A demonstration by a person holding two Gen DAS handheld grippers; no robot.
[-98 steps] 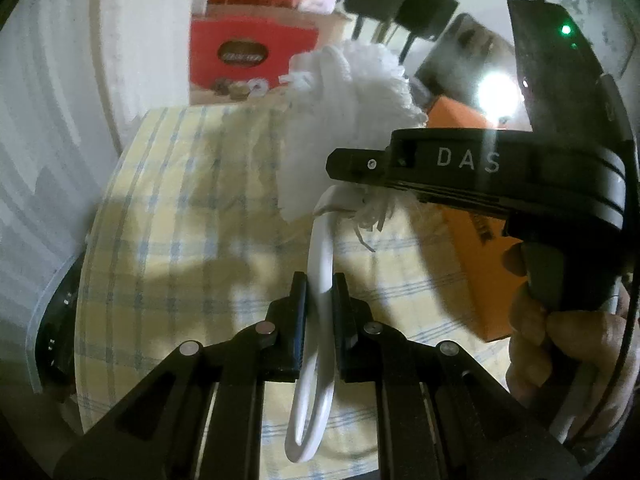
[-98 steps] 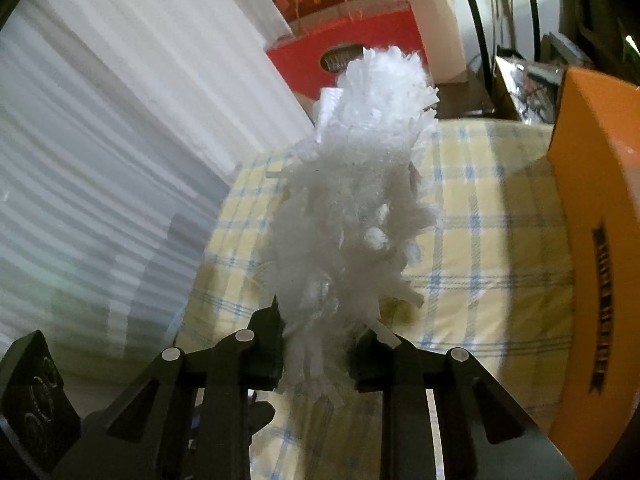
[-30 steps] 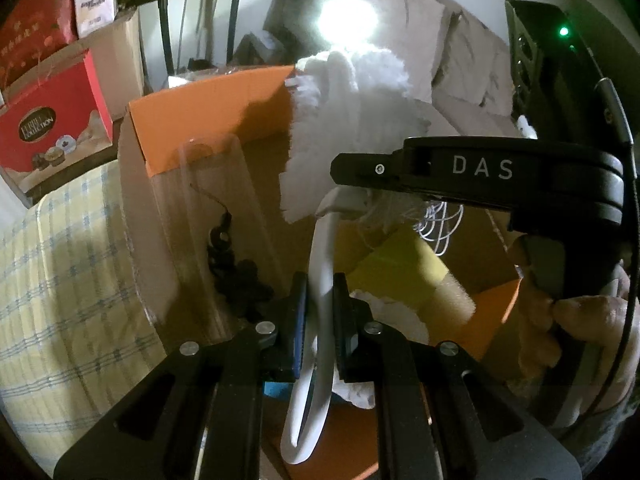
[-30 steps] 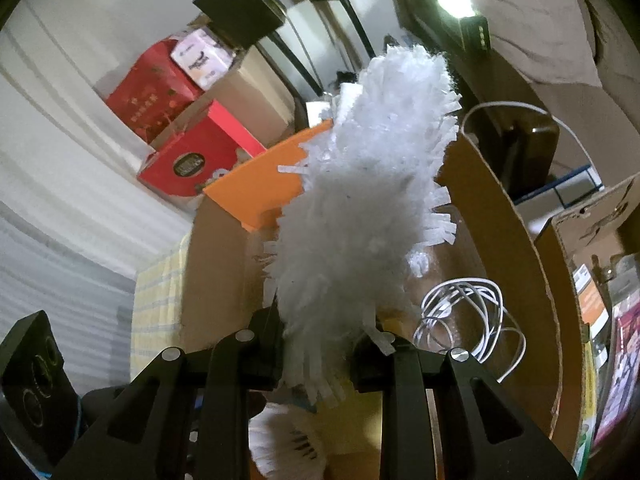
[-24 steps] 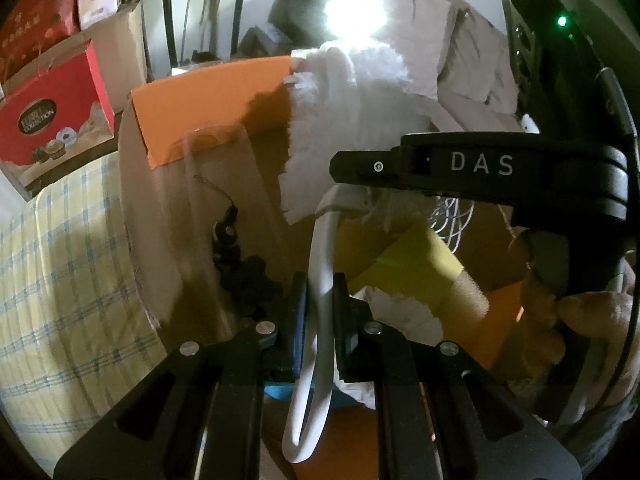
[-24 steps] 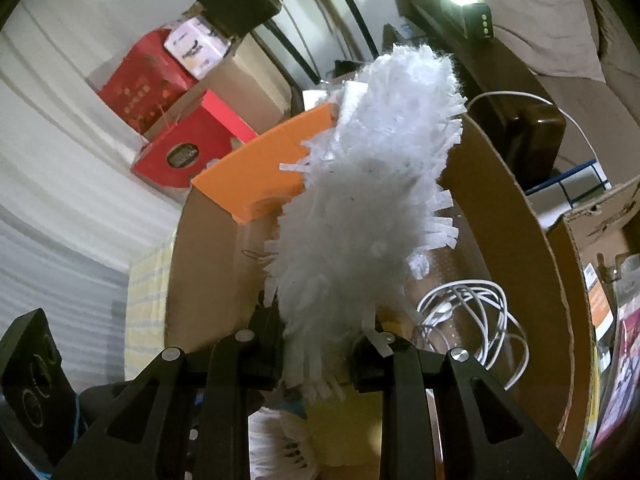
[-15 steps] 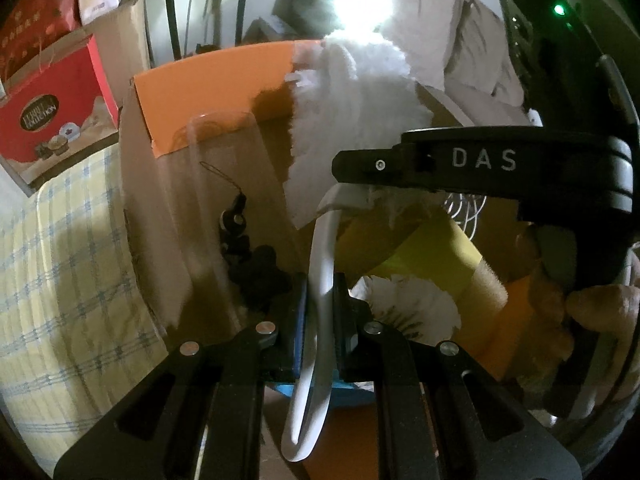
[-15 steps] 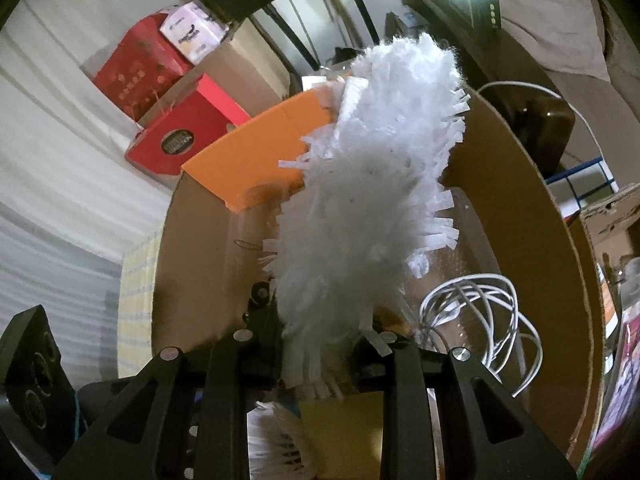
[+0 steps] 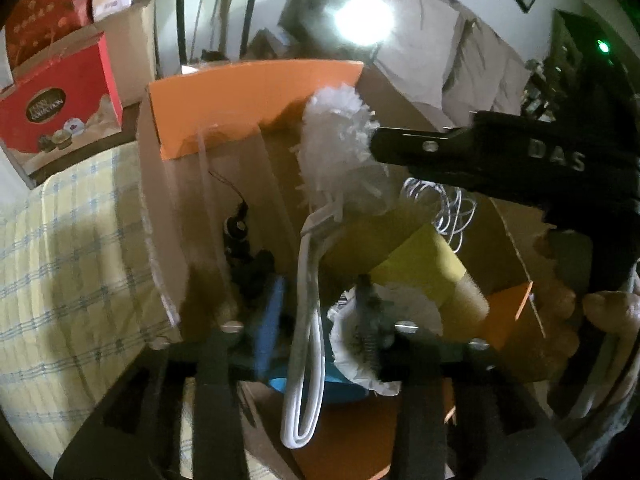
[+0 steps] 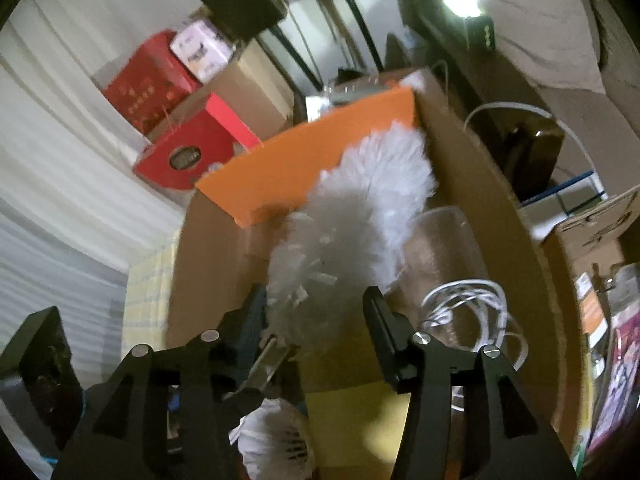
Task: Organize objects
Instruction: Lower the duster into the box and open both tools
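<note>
White and fluffy, the duster (image 10: 360, 216) lies inside the cardboard box (image 10: 492, 184), its head leaning toward the orange flap (image 10: 320, 160) at the far end. The right gripper (image 10: 316, 312) has just been opening: its jaws stand apart on either side of the duster's lower fringe, and no pad presses on it. In the left wrist view the left gripper (image 9: 312, 328) has likewise just been opening; the duster's white loop handle (image 9: 306, 320) hangs between its parted jaws, clear of both pads as far as the blur lets one judge. The duster's head (image 9: 340, 152) rises beyond, just beside the tip of the right gripper (image 9: 384, 146), which a hand (image 9: 580, 320) holds at the right edge. Also in the box lie a coil of white cable (image 10: 468, 312), a yellow sponge (image 9: 424, 264), a white shuttlecock (image 9: 384, 336) and a small black item (image 9: 240, 232). The box sits on a yellow checked cloth (image 9: 68, 248).
</note>
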